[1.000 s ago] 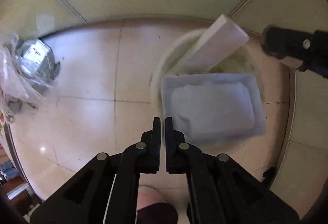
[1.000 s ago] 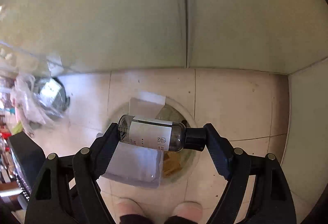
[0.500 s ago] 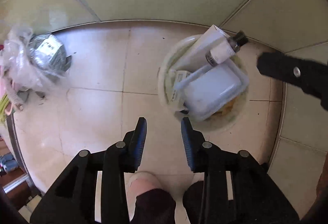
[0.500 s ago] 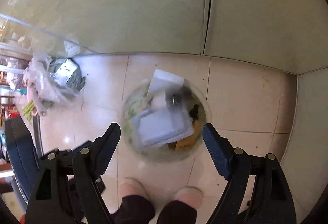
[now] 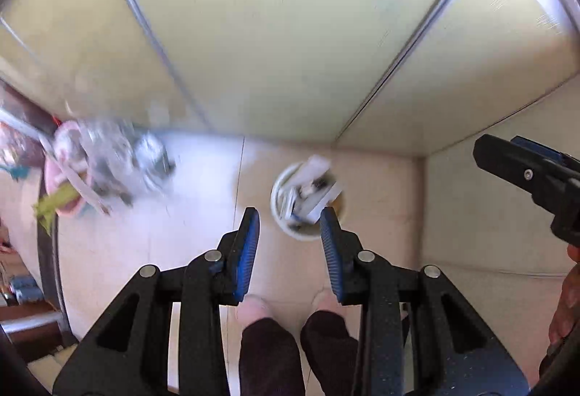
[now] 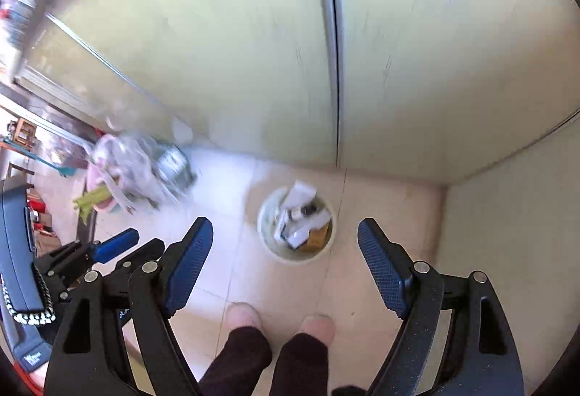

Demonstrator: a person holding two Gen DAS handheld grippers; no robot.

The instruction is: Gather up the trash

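Both grippers are hanging high above the floor [image 6: 380, 214], jaws spread and gripping nothing: left gripper [image 5: 290, 225], right gripper [image 6: 286, 236]. Trash is sitting in the round white bin [image 6: 268, 243] on the floor, far below. A blurred bag pile [image 6: 141, 167] is lying at far left.

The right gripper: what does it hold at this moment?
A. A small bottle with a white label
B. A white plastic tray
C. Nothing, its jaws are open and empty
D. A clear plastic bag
C. The right gripper has its jaws wide apart with only floor between them; the trash lies in the round bin below.
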